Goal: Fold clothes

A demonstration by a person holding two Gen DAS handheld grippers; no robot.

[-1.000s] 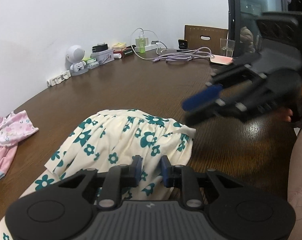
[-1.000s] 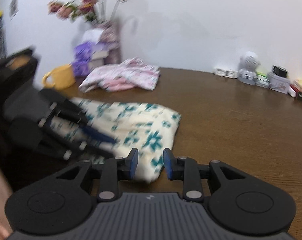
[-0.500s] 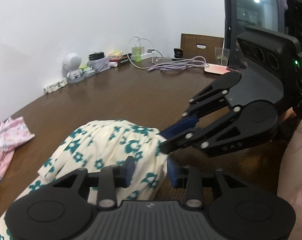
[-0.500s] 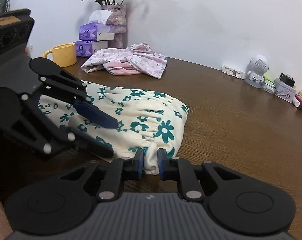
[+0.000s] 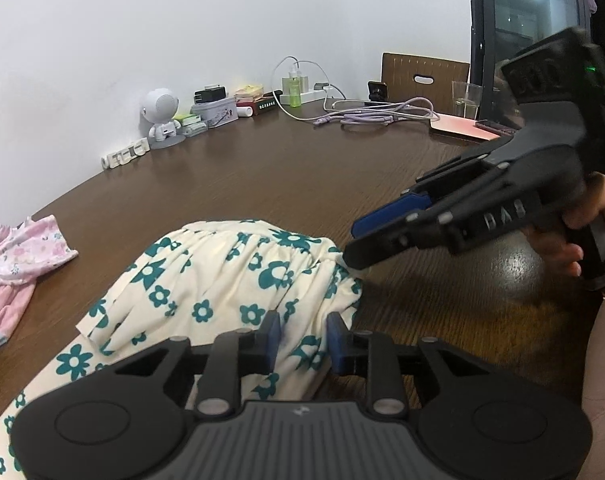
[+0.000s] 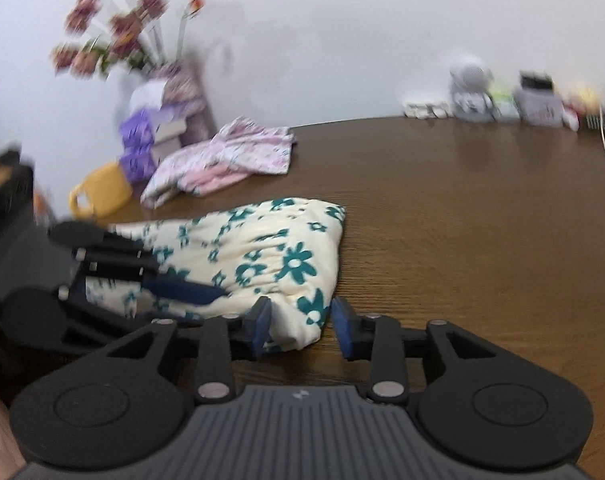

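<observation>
Brown wooden table [image 5: 286,176] carries a cream floral garment [image 5: 222,280] (folded, gathered edge). Left gripper [image 5: 300,338] jaws are closing astride the cloth, not pinching; right gripper [image 6: 301,326] jaws are opening, pads clear of its corner.

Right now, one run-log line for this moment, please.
step: fold | item: cream cloth with green flowers on brown wooden table | left gripper: jaws closing, cloth between | right gripper: jaws opening, cloth corner between

Dark wood tabletop [image 5: 286,176] is carrying a cream floral-print garment [image 5: 222,280] near the front edge, a pink floral garment [image 6: 230,156] lying well apart behind it, a yellow mug [image 6: 100,194] beside that. A white robot figurine [image 5: 162,118], tin box [image 5: 216,111] and purple cables [image 5: 382,114] are sitting along the wall.
</observation>
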